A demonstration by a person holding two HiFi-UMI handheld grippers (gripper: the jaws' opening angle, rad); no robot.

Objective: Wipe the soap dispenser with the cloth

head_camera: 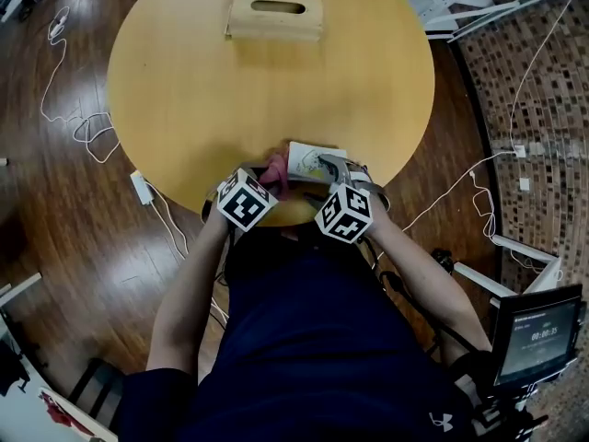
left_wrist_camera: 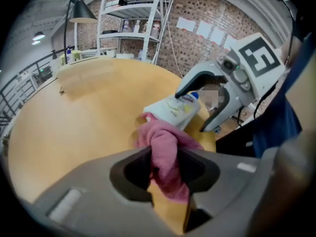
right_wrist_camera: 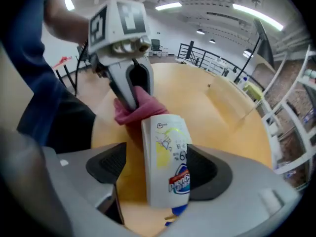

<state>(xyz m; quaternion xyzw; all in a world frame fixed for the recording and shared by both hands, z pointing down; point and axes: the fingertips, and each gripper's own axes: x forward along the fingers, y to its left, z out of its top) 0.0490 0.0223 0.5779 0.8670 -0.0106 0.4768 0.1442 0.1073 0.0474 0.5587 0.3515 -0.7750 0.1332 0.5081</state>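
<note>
Mid-wipe, I judge: my left gripper (left_wrist_camera: 165, 172) pinches the pink cloth (left_wrist_camera: 165, 142) just left of the soap dispenser (left_wrist_camera: 173, 110); my right gripper (right_wrist_camera: 154, 167) straddles it, jaws spread. Next: clamp it, rub.

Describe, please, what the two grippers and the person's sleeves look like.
The left gripper and right gripper are light grey plastic with black pads; each carries a white cube of black square markers. The person wears a dark navy short-sleeved shirt.
</note>
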